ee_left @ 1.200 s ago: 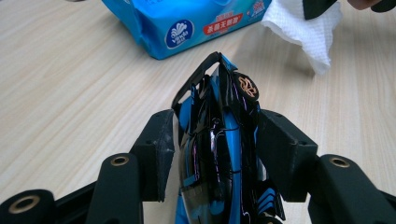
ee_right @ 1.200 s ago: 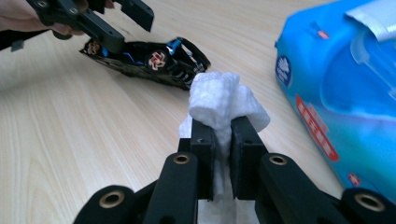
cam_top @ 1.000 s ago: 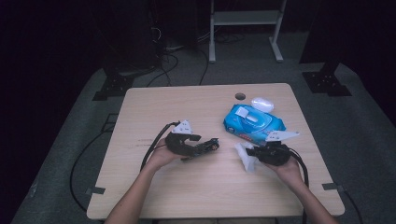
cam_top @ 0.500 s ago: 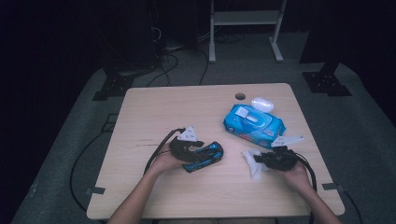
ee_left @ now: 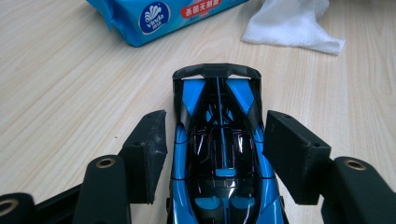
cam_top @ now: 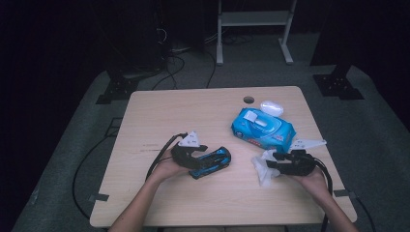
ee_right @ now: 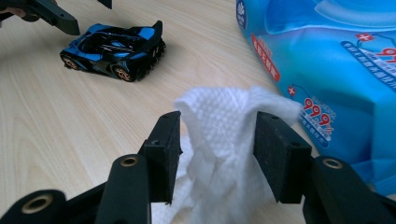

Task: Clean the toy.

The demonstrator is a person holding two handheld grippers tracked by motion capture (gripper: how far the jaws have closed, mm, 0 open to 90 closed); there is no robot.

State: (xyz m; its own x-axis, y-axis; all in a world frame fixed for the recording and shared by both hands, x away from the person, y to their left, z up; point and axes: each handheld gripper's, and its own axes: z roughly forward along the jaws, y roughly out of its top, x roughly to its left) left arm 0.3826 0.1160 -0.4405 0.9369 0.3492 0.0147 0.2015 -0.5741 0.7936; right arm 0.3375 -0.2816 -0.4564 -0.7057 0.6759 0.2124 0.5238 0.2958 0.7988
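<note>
Two grippers work near the table's (cam_top: 159,121) front edge. Left gripper (cam_top: 205,155): jaws just been widening, straddling the toy car (cam_top: 211,162) with gaps either side, released. Car sits on its wheels, long axis slanting toward the right edge. Right gripper (cam_top: 270,164): jaws just been opening, white wipe (cam_top: 261,166) slack between them, beside the blue wipes pack (cam_top: 262,128).

The blue plastic pack of wet wipes (ee_left: 173,16), lying at the far right of the desk, bears the brand "Vinda" beside a white swirl logo. Its side (ee_right: 327,84) shows "99.9" in white, with small Chinese characters too fine to read.
</note>
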